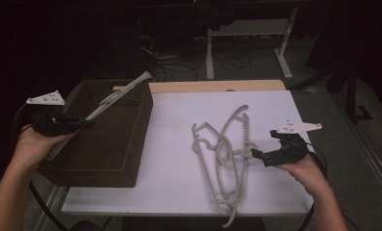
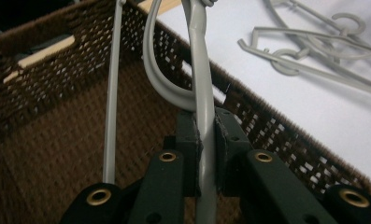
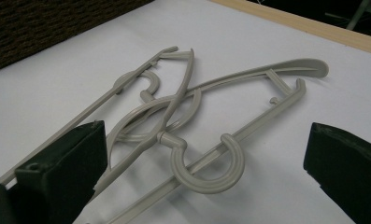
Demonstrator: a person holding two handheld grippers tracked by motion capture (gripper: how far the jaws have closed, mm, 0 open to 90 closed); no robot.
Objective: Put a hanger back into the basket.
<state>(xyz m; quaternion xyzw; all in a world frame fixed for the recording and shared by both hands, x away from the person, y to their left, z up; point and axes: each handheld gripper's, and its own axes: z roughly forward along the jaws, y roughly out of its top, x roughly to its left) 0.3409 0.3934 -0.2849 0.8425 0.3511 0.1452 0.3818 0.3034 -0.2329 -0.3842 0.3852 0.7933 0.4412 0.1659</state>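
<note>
My left gripper [image 1: 85, 122] is shut on a grey plastic hanger [image 1: 119, 94] and holds it slanted over the brown wicker basket [image 1: 126, 144] at the table's left. In the left gripper view the jaws clamp the hanger's bar [image 2: 203, 93] above the basket's inside [image 2: 57, 140]. A loose pile of grey hangers [image 1: 224, 154] lies on the white tabletop [image 1: 174, 125]. My right gripper [image 1: 261, 149] stands open just right of that pile, low over the table. In the right gripper view the tangled hangers [image 3: 192, 116] lie between and beyond the wide-apart jaws, one hook [image 3: 211, 172] nearest.
The basket takes up the table's left end and overhangs its edge. A wooden strip [image 1: 217, 85] runs along the table's far edge. Beyond it stand a white desk frame [image 1: 210, 43] and floor cables in the dark. One hanger tip pokes past the table's near edge [image 1: 229, 219].
</note>
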